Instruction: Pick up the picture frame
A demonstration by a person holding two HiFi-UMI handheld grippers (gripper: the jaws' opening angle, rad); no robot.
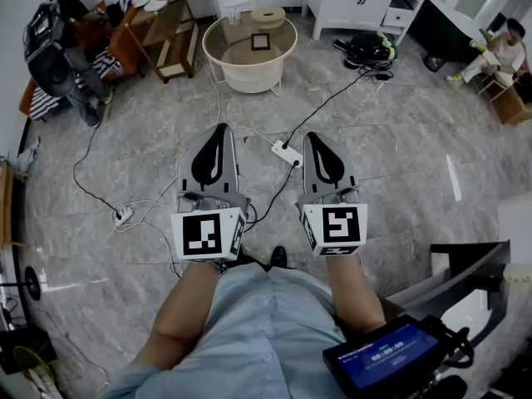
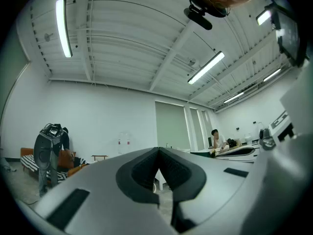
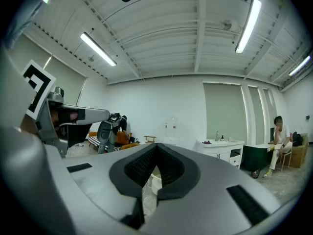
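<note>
Two grippers: your left gripper [image 1: 220,131] and right gripper [image 1: 317,138] sit side by side at lower centre of the head view, each claw pressed together on nothing.
Picture frame: small dark square picture frame with a pale middle [image 1: 260,41], apparently lying flat on the round cream rimmed table [image 1: 249,77] at top centre, well apart from both grippers.
Handling: probably light and stiff; the middle may be glass, so fragile and slippery.
Hold: pinch one dark edge rail, never the middle.
Next: you likely must step closer and spread one claw first.
Watch: white power strip [image 1: 285,151] and its cables lie on the grey marble floor [image 1: 399,140] between you and the table.
</note>
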